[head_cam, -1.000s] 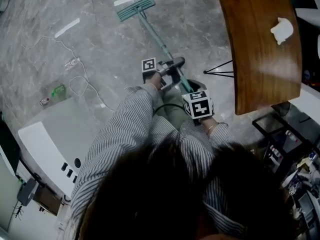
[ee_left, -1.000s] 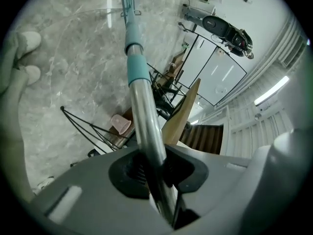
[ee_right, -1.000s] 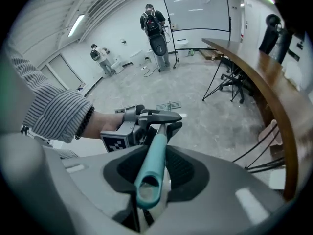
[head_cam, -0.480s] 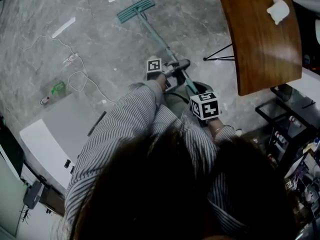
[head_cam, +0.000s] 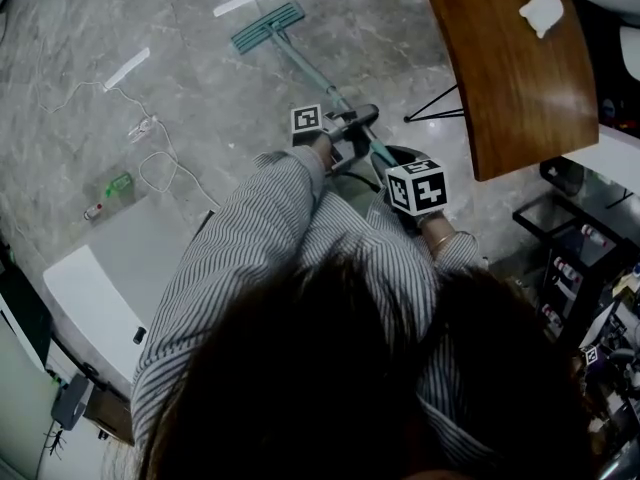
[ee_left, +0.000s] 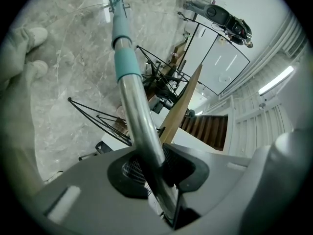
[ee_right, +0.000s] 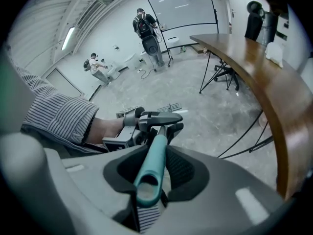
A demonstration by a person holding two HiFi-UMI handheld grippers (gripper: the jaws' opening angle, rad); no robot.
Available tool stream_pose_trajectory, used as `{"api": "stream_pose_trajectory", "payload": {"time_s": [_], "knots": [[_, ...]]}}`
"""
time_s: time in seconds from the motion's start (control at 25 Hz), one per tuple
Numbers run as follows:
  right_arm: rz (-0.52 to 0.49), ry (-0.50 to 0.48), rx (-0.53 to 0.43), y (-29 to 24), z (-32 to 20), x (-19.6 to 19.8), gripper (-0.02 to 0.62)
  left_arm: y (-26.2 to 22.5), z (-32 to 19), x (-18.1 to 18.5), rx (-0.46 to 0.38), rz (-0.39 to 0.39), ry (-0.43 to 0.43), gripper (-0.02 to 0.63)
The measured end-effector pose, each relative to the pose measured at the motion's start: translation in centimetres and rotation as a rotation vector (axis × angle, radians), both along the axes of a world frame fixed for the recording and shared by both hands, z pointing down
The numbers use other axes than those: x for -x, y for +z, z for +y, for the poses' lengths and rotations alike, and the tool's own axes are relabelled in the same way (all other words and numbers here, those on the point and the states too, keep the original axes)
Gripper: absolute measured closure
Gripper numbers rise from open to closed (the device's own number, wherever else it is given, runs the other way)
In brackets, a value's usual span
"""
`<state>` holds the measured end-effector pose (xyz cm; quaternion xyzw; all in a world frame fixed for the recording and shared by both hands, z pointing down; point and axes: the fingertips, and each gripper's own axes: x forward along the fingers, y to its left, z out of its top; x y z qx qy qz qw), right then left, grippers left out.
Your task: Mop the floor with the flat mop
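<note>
Over the last second both grippers have risen slightly and the mop head (head_cam: 268,26) has slid a little. A mopping stroke looks under way. Nearest, the right gripper (ee_right: 149,177) is clamped on the handle's teal end (ee_right: 148,180). Further along, the left gripper (ee_left: 149,173) is closed round the metal shaft (ee_left: 139,126). The head lies flat towards the floor's (head_cam: 200,88) far edge. The next sweep needs both grips kept firm.

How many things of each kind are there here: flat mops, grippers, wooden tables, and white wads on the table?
Flat mop: 1
Grippers: 2, left gripper and right gripper, both with fingers on the mop handle
Wooden table: 1
White wad: 1
Total: 5
</note>
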<state>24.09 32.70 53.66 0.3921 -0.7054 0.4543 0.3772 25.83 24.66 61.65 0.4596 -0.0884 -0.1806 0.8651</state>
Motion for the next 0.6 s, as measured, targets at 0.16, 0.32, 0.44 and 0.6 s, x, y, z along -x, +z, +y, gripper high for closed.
{"api": "stream_pose_trajectory", "payload": {"time_s": [0.16, 0.32, 0.44, 0.6], "knots": [[0.009, -0.009, -0.005, -0.5, -0.3, 0.1, 0.482, -0.4, -0.2, 0.0, -0.002, 0.016, 0.016, 0.518], [0.011, -0.019, -0.003, -0.8, -0.8, -0.3, 0.482, -0.7, -0.6, -0.4, 0.004, 0.034, 0.039, 0.518], [-0.003, -0.014, 0.001, -0.8, -1.2, -0.5, 0.480, -0.9, -0.9, -0.8, 0.000, 0.030, 0.061, 0.517], [-0.008, -0.012, 0.004, -1.0, -1.6, -0.7, 0.480, -0.9, -1.1, -1.0, -0.003, 0.026, 0.071, 0.515]]}}
